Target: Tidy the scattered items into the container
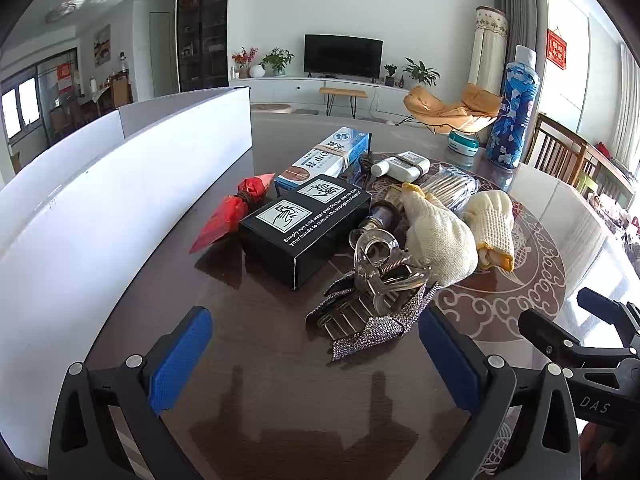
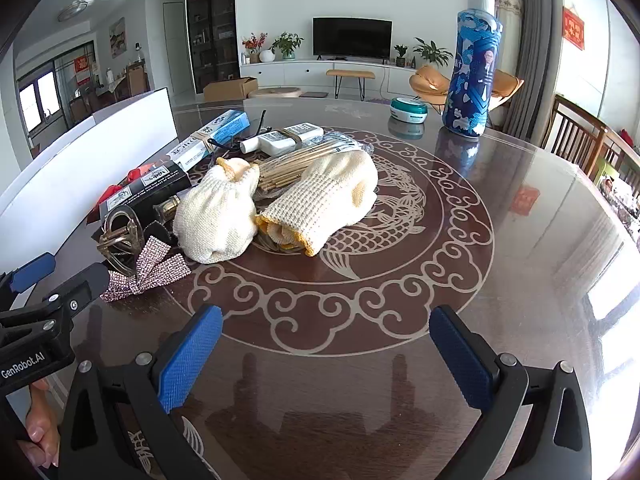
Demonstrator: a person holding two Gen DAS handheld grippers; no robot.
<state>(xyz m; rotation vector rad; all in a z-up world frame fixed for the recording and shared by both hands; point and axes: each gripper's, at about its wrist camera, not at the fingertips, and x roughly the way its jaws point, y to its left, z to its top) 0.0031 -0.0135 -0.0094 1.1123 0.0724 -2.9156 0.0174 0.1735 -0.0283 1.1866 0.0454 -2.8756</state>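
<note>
On the black box (image 1: 306,228) reads "Simply run cold water over this bar"; both grippers' jaws gape wide, empty.

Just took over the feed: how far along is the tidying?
Done: nothing visibly. The black printed box, cream knitted gloves, rhinestone hair clip and bundled bamboo sticks lie on the dark table beside the white container. In hand: nothing; both tongs open. Left: everything.

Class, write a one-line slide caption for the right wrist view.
Open right gripper hovers over patterned table, facing knit gloves and a blue bottle.
</note>
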